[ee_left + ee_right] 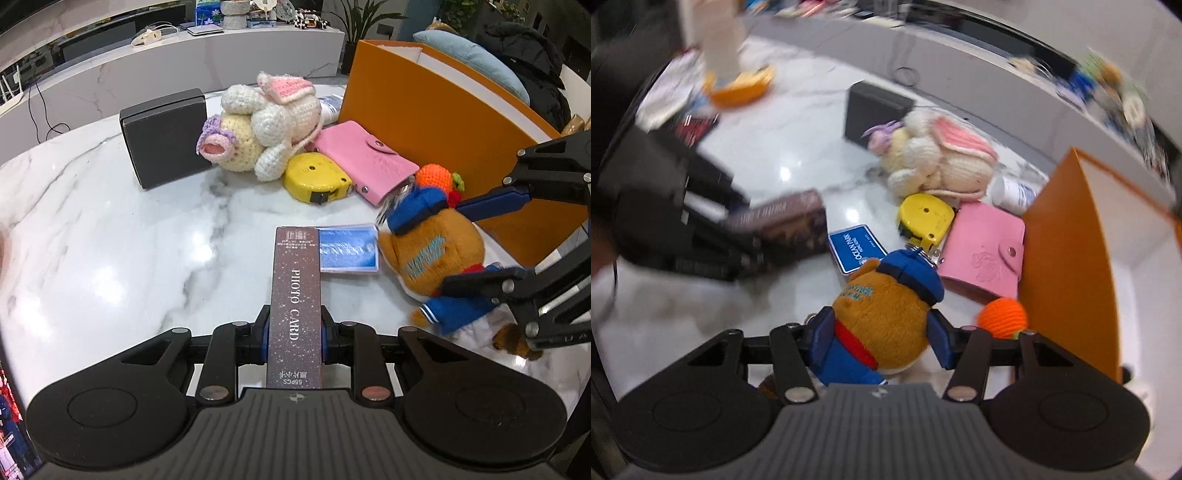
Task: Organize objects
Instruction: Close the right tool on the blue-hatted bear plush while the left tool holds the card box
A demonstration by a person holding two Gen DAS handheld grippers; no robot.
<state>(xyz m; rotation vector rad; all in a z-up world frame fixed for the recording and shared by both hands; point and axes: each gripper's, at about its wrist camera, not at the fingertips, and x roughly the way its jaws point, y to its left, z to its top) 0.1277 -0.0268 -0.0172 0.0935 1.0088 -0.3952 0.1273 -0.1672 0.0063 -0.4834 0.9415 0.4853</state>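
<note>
left fingers (294, 328): clenched on photo card box (295, 295), long axis straight ahead.
right fingers (881, 332): flanking plush bear (886, 325); contact unclear.
orange box (1067, 258): right of bear.

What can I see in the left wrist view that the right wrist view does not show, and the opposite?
Only the left wrist view: the left gripper clamped on the photo card box, and its readable label. Only the right wrist view: an orange bowl far back, and the white bottle seen clearly. Both: the plush bear between the right gripper fingers, yellow tape measure, pink wallet, orange box.
</note>
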